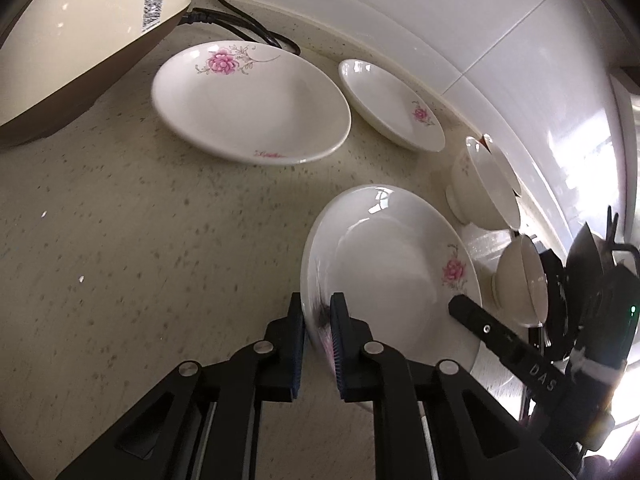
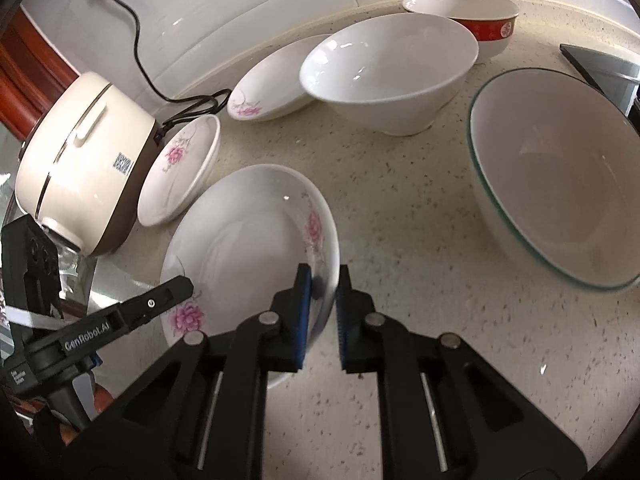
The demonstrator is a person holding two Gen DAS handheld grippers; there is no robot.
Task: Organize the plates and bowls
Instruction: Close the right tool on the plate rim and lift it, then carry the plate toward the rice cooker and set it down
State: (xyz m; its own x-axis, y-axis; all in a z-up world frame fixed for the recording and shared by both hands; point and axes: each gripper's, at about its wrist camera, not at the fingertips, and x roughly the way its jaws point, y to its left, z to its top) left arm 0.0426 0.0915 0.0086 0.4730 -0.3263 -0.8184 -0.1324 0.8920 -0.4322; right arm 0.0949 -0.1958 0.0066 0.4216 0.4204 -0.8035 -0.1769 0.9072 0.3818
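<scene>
Left gripper (image 1: 318,312) and right gripper (image 2: 324,284) clamped on opposite rims of flowered plate (image 1: 392,264), rim between pads blurred, rice cooker (image 1: 80,32) cropped beyond.

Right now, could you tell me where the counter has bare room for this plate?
Bare counter lies in front of the rice cooker, and between the held plate and the green-rimmed bowl. The back wall is crowded with plates and bowls.

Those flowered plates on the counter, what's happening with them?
A person is tidying dishes with two hand-held grippers. The left gripper and the right gripper are both clamped on opposite rims of one flowered plate. Two more flowered plates lie near the rice cooker, with bowls along the counter.
</scene>
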